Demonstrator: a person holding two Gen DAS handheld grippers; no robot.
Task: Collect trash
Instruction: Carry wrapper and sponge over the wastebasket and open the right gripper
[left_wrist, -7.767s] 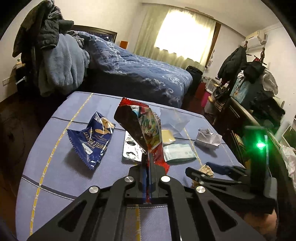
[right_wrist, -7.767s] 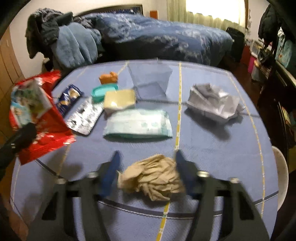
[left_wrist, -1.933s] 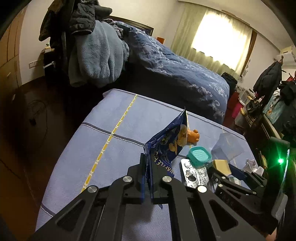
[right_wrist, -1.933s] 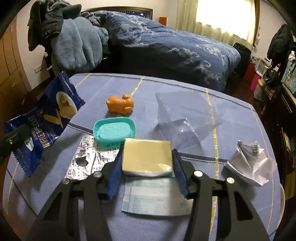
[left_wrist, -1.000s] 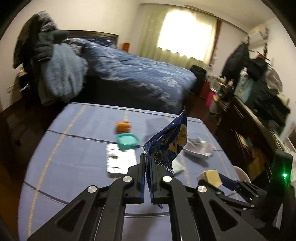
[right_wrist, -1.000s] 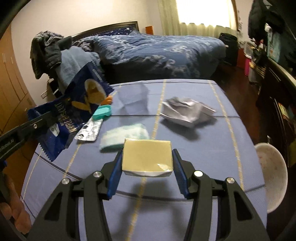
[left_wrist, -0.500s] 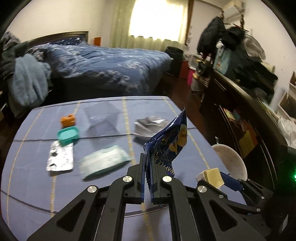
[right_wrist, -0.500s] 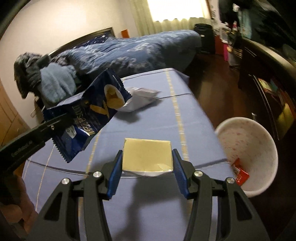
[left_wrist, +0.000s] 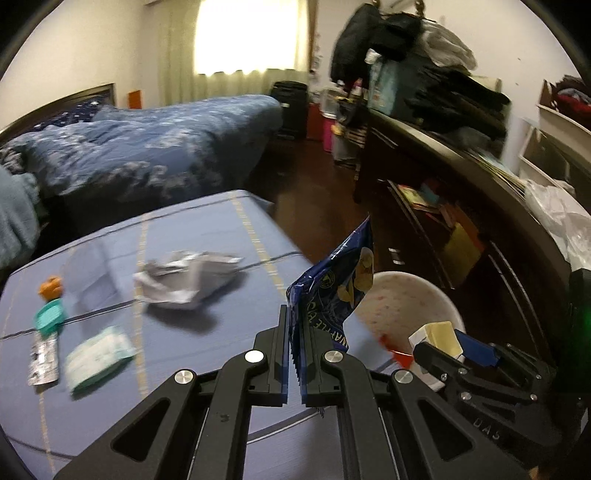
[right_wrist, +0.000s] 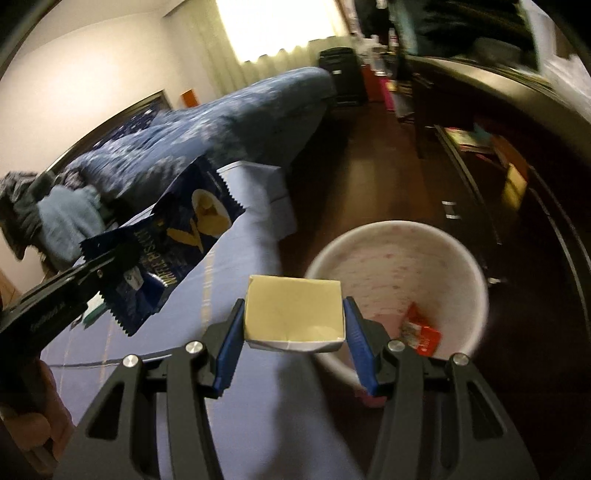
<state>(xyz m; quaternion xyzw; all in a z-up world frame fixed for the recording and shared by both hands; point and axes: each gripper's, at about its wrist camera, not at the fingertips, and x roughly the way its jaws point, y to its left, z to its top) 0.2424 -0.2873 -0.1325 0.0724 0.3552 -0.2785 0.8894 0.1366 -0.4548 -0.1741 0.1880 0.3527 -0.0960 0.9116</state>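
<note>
Beside the blue-clothed table's (left_wrist: 207, 229) edge, with the white round plastic bin (right_wrist: 472, 266) at two o'clock, the left gripper (left_wrist: 294, 354), pinched shut on the dark blue foil biscuit wrapper (left_wrist: 332, 291), and the right gripper (right_wrist: 293, 347), half-open around the pale yellow cardboard box (right_wrist: 293, 310), should centre over its mouth before releasing.

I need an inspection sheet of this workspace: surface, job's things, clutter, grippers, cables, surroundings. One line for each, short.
Surface: table under blue cloth with yellow stripes.
Job's things: blue wrapper; yellow box; white bin on the floor past the table edge, red wrapper inside.
Clutter: crumpled paper, tissue pack, blister pack, teal lid, orange toy.
Grippers: left gripper shut on blue wrapper; right gripper shut on yellow box.
Cables: nothing seen.
Surroundings: bed, dark cabinet, curtained window.
</note>
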